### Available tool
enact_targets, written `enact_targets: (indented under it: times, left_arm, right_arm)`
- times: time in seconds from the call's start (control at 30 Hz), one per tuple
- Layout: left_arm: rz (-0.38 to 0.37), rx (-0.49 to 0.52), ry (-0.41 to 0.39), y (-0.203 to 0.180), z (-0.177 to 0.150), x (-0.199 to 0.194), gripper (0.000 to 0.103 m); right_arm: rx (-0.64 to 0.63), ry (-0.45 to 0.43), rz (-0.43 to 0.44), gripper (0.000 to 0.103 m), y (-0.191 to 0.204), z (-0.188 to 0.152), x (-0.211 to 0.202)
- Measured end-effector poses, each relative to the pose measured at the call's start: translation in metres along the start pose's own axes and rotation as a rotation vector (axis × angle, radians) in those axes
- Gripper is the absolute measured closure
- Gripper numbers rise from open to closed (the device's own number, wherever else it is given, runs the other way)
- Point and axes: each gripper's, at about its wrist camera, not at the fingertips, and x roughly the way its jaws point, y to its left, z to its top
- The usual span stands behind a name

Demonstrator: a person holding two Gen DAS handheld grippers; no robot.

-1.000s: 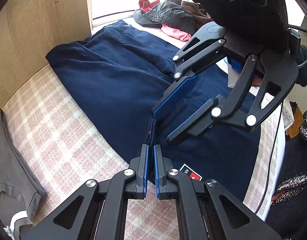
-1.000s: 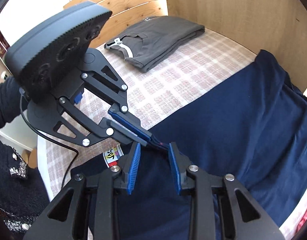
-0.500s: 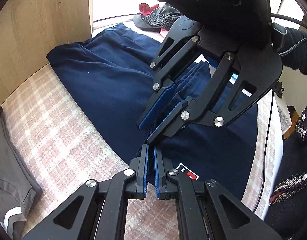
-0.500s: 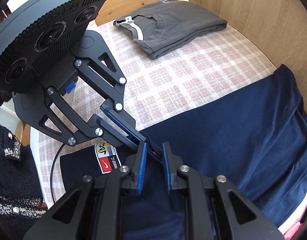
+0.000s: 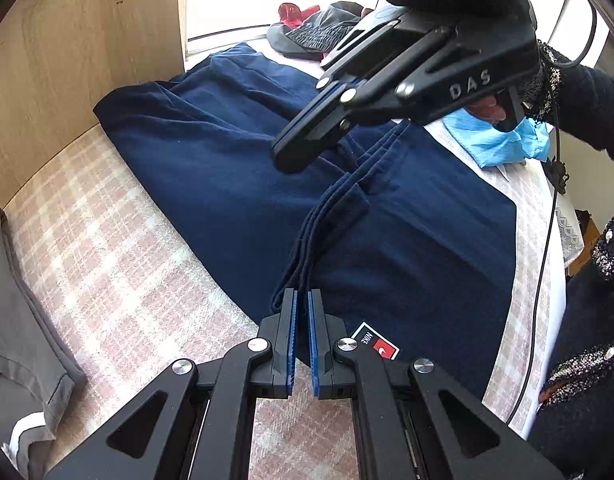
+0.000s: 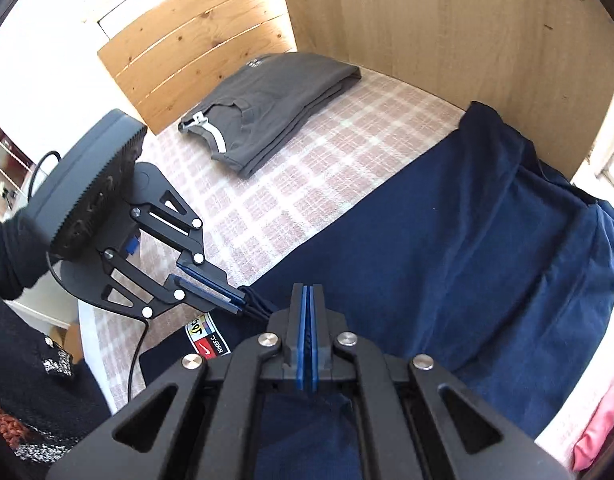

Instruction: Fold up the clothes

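A navy garment (image 5: 227,168) lies spread over the checked bed sheet (image 5: 107,260). My left gripper (image 5: 301,298) is shut on a bunched edge of it, near a red and white label (image 5: 377,346). From there a taut strip of navy fabric (image 5: 339,208) rises to my right gripper (image 5: 293,156), which is held higher. In the right wrist view the right gripper (image 6: 307,290) has its pads pressed together on that navy edge. The left gripper (image 6: 239,302) grips the same strip just to its left, and the navy garment (image 6: 467,260) spreads away to the right.
A folded grey shirt (image 6: 283,100) lies at the far end of the sheet by a wooden wall (image 6: 467,20). A pile of clothes (image 5: 319,32) sits near the window. A light blue cloth (image 5: 495,140) and a pink cloth (image 6: 603,428) lie at the bed's edges. A black cable (image 5: 547,240) hangs there.
My right gripper went from open to shut on the garment's edge beside the left gripper, then rose and drew away, pulling a strip of fabric taut. The left gripper stayed shut.
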Motion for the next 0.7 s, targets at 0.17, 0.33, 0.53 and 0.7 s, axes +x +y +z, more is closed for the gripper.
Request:
enact_targets:
  times: [0.17,0.33,0.53,0.7]
  left_arm:
    - [0.064,-0.041,-0.016,0.012,0.005,-0.005,0.098]
    - [0.157,-0.107,-0.048,0.030,0.008,-0.024,0.097]
    - [0.160,-0.080,-0.092,0.012,0.011,-0.055,0.097]
    - [0.053,-0.040,-0.087,-0.025,0.016,-0.052,0.095]
  right_arm:
    - [0.187,-0.071,0.126,0.101,-0.005,-0.030,-0.038]
    - [0.373,-0.095,0.075,0.101,0.013,-0.105,-0.081]
    - [0.684,-0.121,-0.159,0.101,0.050,-0.245,-0.156]
    - [0.857,0.379,-0.879,0.039,0.093,-0.385,-0.181]
